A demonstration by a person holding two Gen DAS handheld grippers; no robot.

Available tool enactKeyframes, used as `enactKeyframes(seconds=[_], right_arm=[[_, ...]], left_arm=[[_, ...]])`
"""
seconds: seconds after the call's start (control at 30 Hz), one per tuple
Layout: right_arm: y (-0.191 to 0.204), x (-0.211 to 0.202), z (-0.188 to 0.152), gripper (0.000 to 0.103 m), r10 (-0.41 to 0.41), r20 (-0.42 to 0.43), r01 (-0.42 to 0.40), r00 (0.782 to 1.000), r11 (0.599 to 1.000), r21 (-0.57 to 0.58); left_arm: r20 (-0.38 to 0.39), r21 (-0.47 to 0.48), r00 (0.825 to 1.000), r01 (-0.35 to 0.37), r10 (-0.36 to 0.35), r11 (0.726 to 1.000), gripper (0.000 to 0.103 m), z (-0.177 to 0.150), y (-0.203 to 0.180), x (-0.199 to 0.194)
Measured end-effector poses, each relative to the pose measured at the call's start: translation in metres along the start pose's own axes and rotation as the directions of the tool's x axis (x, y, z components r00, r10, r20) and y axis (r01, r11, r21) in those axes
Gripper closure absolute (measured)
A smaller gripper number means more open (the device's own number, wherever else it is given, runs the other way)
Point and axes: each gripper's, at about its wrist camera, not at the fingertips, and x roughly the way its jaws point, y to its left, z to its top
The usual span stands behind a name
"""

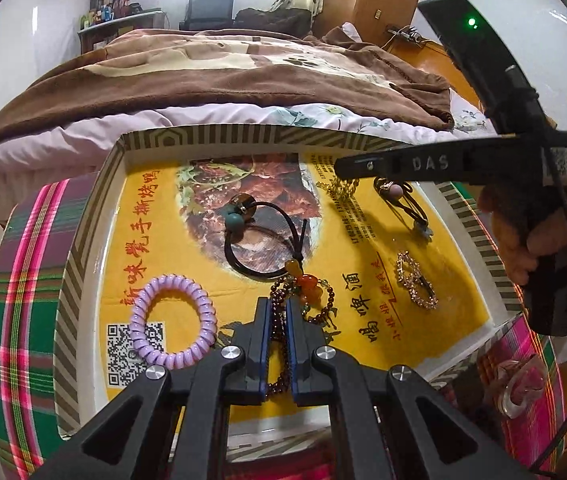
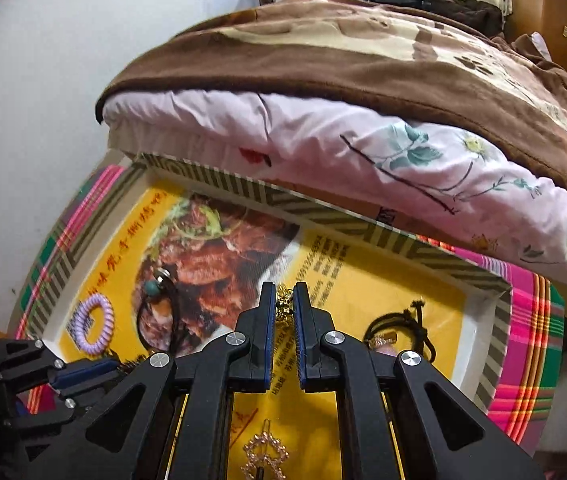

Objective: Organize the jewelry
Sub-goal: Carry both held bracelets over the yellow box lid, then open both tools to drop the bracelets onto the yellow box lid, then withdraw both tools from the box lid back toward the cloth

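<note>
A shallow box lid [image 1: 203, 138] lined with a yellow printed sheet holds the jewelry. My left gripper [image 1: 278, 310] is shut on a dark red bead bracelet [image 1: 325, 312] with orange charms, low over the sheet. My right gripper [image 2: 284, 294] is shut on a gold chain [image 2: 283, 306]; in the left wrist view the chain [image 1: 337, 190] hangs from it at the lid's far right. A purple coil hair tie [image 1: 171, 322] lies at left, a black cord necklace [image 1: 259, 236] with teal beads in the middle, a rhinestone clip [image 1: 417, 280] at right.
A black hair tie with a pink bead [image 1: 403, 200] lies far right in the lid. The lid rests on a plaid cloth [image 1: 19, 280]. A bed with a brown blanket [image 1: 203, 80] stands right behind. A clear pink item [image 1: 519, 384] lies on the cloth at right.
</note>
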Motion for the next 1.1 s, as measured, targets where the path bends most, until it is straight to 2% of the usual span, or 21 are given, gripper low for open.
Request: enactKeyframes(seconds=[0.1, 0.17, 0.23, 0.27, 0.3, 0.33, 0.47, 0.53, 0.57, 0.63, 0.77, 0.93, 1.1], right_arm=[[-0.003, 0.002, -0.001, 0.094, 0.001, -0.014, -0.001, 1.0, 1.0, 0.017], [-0.004, 0.002, -0.002, 0.094, -0.005, -0.016, 0.005, 1.0, 1.0, 0.019], [-0.004, 0.002, -0.002, 0.094, -0.007, -0.019, 0.007, 1.0, 1.0, 0.023], [-0.005, 0.001, -0.002, 0.094, -0.002, -0.018, 0.003, 1.0, 1.0, 0.029], [-0.006, 0.0, -0.003, 0.09, 0.003, -0.018, -0.002, 1.0, 0.999, 0.033], [-0.006, -0.001, -0.003, 0.085, 0.007, -0.017, -0.006, 1.0, 0.999, 0.038], [-0.006, -0.006, -0.003, 0.084, 0.005, -0.009, -0.005, 1.0, 0.999, 0.044], [-0.005, -0.01, -0.004, 0.081, 0.007, 0.001, -0.007, 1.0, 0.999, 0.047], [-0.004, -0.015, -0.005, 0.078, 0.01, 0.01, -0.01, 1.0, 0.999, 0.048], [-0.003, -0.022, -0.006, 0.064, 0.015, 0.027, -0.017, 1.0, 0.998, 0.056], [0.003, -0.038, -0.01, 0.063, 0.022, 0.054, -0.025, 0.998, 0.998, 0.055], [0.012, -0.064, -0.02, 0.063, 0.032, 0.104, -0.037, 0.994, 0.998, 0.047], [0.021, -0.097, -0.037, 0.063, 0.041, 0.164, -0.05, 0.986, 0.997, 0.051]], left_arm=[[-0.002, -0.001, 1.0, 0.006, -0.006, 1.0, 0.095, 0.0, -0.001, -0.001], [-0.006, -0.002, 1.0, 0.004, -0.004, 1.0, 0.088, 0.0, -0.001, 0.0], [-0.005, -0.014, 1.0, 0.005, -0.005, 1.0, 0.069, 0.0, 0.0, -0.001], [-0.001, -0.018, 1.0, 0.01, -0.01, 1.0, 0.063, 0.0, 0.0, -0.002], [0.003, -0.019, 1.0, 0.014, -0.014, 1.0, 0.053, 0.0, 0.0, -0.003], [0.008, -0.019, 1.0, 0.017, -0.017, 1.0, 0.052, 0.0, -0.001, -0.004], [0.014, -0.018, 1.0, 0.015, -0.015, 1.0, 0.051, 0.002, -0.002, -0.008], [0.018, -0.02, 1.0, 0.013, -0.013, 1.0, 0.044, 0.002, -0.003, -0.011], [0.022, -0.02, 1.0, 0.013, -0.013, 1.0, 0.042, 0.002, -0.003, -0.012], [0.029, -0.019, 1.0, 0.013, -0.012, 1.0, 0.04, 0.001, -0.005, -0.016], [0.05, -0.017, 0.999, 0.002, -0.001, 1.0, 0.038, -0.001, -0.01, -0.031], [0.091, -0.012, 0.995, -0.029, 0.03, 0.999, 0.03, -0.006, -0.019, -0.057], [0.126, 0.004, 0.991, -0.051, 0.05, 0.999, 0.029, -0.014, -0.03, -0.084]])
